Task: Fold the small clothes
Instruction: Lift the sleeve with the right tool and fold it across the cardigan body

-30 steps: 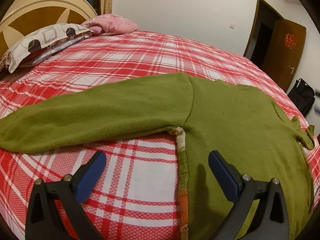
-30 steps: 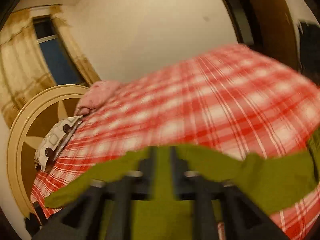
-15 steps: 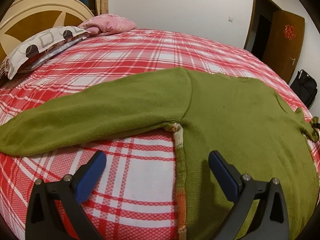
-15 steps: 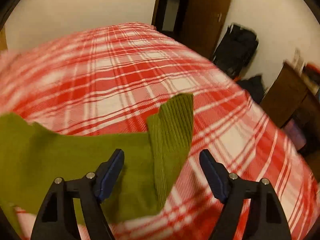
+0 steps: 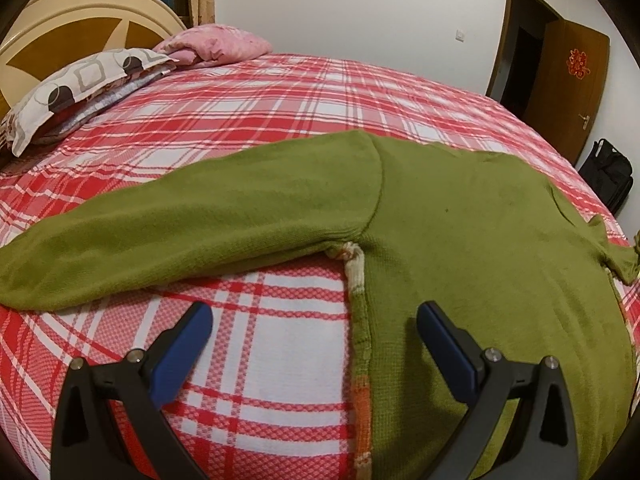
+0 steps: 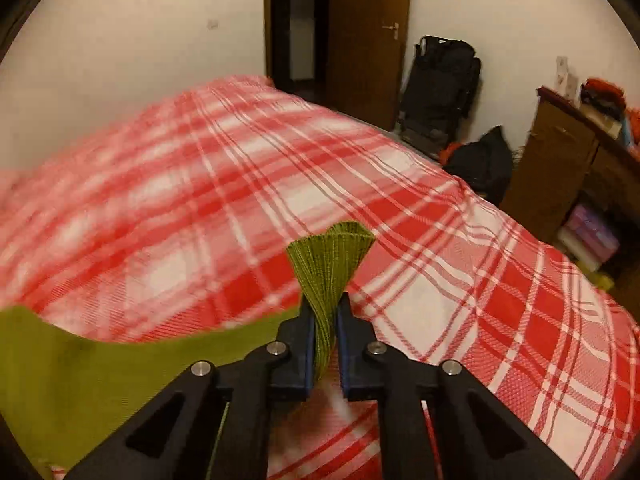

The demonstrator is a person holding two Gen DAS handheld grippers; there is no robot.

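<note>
One green sweater (image 5: 460, 240) lies spread on the plaid bed (image 5: 280, 112), one sleeve (image 5: 180, 232) stretched flat. The left tool (image 5: 314, 320) hovers released above its side seam. The right tool (image 6: 323, 330) is clenched on the ribbed cuff (image 6: 330, 256). Two pillows (image 5: 80, 84) lie by the headboard (image 5: 68, 36).

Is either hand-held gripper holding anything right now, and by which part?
The right hand-held gripper is shut on the olive-green knit sweater, pinching the ribbed cuff of one sleeve. The left hand-held gripper is open and holds nothing.
</note>
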